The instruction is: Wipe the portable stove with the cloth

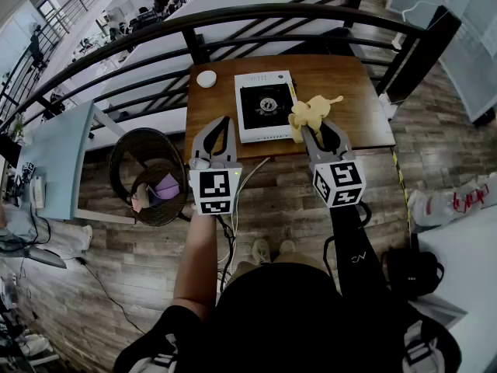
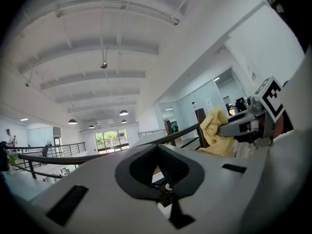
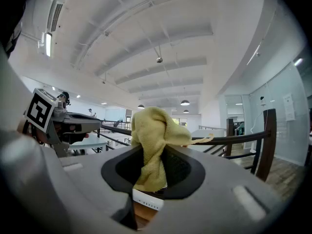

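Note:
The portable stove (image 1: pixel 264 103), white with a black burner plate, sits on the brown wooden table (image 1: pixel 353 103). A yellow cloth (image 1: pixel 311 113) is bunched up in my right gripper (image 1: pixel 304 130), which is shut on it at the stove's near right corner. In the right gripper view the cloth (image 3: pixel 153 140) sticks up out of the closed jaws. My left gripper (image 1: pixel 225 123) is held near the table's front edge, left of the stove, with jaws together and nothing in them. The left gripper view shows the cloth (image 2: pixel 214 130) off to the right.
A small white round object (image 1: pixel 206 78) lies on the table left of the stove. A dark metal railing (image 1: pixel 233 18) curves behind the table. A wicker basket (image 1: pixel 147 173) stands on the floor at the left, and a white cable (image 1: pixel 245 177) hangs down from the table's front.

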Demonstrator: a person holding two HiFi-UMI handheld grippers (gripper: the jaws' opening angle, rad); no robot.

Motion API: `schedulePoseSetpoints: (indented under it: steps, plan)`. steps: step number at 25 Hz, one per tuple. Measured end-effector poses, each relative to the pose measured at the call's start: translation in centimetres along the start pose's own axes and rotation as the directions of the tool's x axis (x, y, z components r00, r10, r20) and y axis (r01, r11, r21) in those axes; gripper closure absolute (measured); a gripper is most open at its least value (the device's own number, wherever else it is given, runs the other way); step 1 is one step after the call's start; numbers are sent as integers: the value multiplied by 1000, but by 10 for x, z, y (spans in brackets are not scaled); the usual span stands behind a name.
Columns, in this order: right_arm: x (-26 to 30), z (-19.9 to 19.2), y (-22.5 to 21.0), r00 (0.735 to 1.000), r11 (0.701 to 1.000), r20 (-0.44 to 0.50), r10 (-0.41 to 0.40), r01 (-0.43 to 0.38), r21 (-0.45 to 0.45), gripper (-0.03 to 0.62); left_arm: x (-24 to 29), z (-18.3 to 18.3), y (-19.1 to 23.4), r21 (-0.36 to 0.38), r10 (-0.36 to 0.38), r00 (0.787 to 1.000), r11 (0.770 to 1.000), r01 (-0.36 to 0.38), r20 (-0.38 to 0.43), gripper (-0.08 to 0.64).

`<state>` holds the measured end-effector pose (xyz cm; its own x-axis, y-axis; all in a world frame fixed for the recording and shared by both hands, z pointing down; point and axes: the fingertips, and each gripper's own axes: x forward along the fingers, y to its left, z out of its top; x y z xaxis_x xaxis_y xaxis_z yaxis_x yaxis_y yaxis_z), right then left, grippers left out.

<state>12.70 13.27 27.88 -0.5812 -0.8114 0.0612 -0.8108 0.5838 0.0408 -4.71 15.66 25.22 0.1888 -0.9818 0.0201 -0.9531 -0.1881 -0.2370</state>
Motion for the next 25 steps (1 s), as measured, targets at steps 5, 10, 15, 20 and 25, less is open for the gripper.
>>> schedulePoseSetpoints:
  steps: [5,10,15,20,25]
  plan:
    - [0,-1,5,1000,1000,-2,1,-1,-4,494,-3,-1,2,-1,-2,1000,1000,2,0,555]
    - [3,-1,11,1000,1000,8,6,-6,-4,494,-5,-4,8,3,-3,1000,1000,3,6,555]
    - [9,-2,14,1000,1000,11,-1,1,5,494,-2,-4,14,3,-9,1000,1000,9,18,555]
    - [15,-6,17,1000,1000,12,-9,9,7,494,2,-6,20,17,-19,999,1000,18,27,555]
    - [26,-4,11,1000,1000,18,-4,4,4,494,15,-6,28,20,-13,999,1000,12,31,555]
